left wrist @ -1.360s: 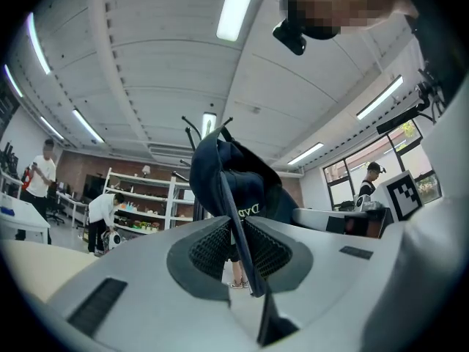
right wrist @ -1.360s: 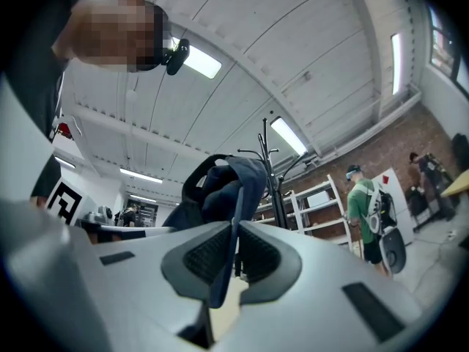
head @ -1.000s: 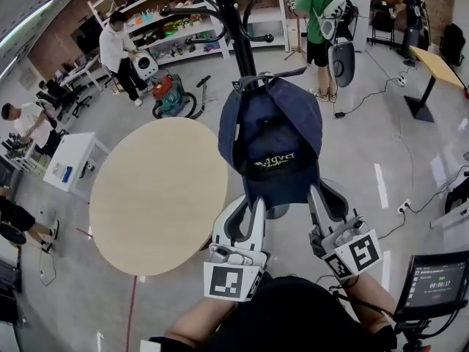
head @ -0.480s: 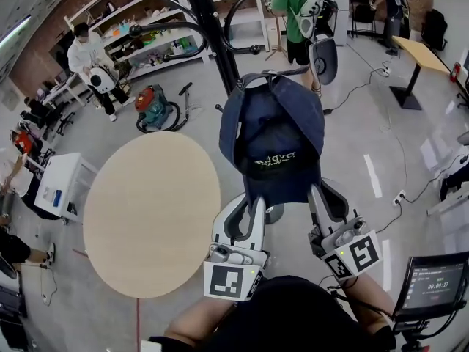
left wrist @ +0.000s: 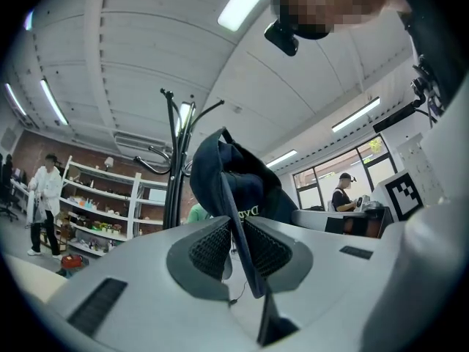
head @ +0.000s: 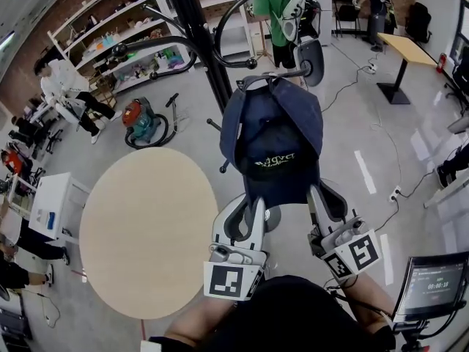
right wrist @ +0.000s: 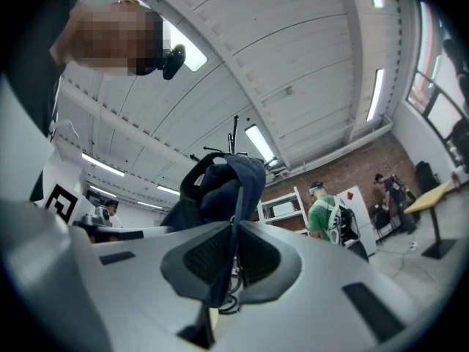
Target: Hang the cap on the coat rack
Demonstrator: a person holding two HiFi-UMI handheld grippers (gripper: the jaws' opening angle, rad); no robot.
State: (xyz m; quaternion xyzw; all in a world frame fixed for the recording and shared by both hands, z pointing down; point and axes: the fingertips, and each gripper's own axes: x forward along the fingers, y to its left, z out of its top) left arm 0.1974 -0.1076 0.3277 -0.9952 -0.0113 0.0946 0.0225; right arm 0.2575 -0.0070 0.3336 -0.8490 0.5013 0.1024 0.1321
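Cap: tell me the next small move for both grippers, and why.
Probably carry the cap forward and a little up toward the nearest hook of the coat rack. Both the left gripper and right gripper are clamped on its brim, its back strap is uppermost, and it hangs on no hook yet.

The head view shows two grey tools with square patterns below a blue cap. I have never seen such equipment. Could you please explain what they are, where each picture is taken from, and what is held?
There is no robot here. A person holds a hand tool in each hand: the left gripper and the right gripper. The patterned cubes are part of them. The head view comes from a camera on the person's head, looking down. The other two views come from a camera on each gripper, looking along its jaws. Both grippers are shut on the lower edge of a dark blue cap, close to the black coat rack. Nothing lies on the round table.
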